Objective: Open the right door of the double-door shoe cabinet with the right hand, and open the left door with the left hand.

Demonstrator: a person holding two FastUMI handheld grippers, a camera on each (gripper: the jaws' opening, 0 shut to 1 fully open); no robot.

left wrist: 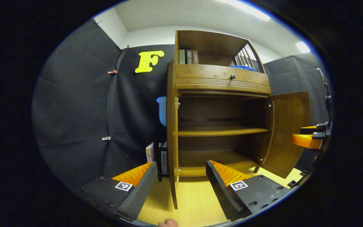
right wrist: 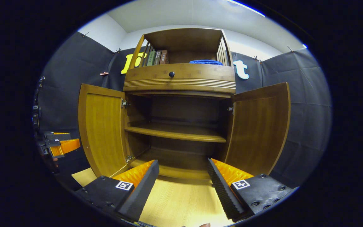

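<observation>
The wooden shoe cabinet (right wrist: 181, 78) stands with both doors swung out and its two inner shelves bare. In the right gripper view the left door (right wrist: 102, 132) and the right door (right wrist: 258, 126) flank the opening. My right gripper (right wrist: 183, 162) is open, facing the cabinet's middle and holding nothing. In the left gripper view the left door (left wrist: 172, 126) shows edge-on, and its lower edge runs through the gap of my open left gripper (left wrist: 181, 164), whose fingers stand wide apart. The right door (left wrist: 287, 132) hangs open, with the right gripper (left wrist: 307, 138) just beyond it.
A drawer with a dark knob (right wrist: 171, 74) tops the doors. Above it sit books (right wrist: 158, 57) and a blue cloth (right wrist: 206, 62). More books (left wrist: 156, 156) lean beside the cabinet's left side. Light wooden floor (right wrist: 181, 198) lies in front. Black cloth walls close in both sides.
</observation>
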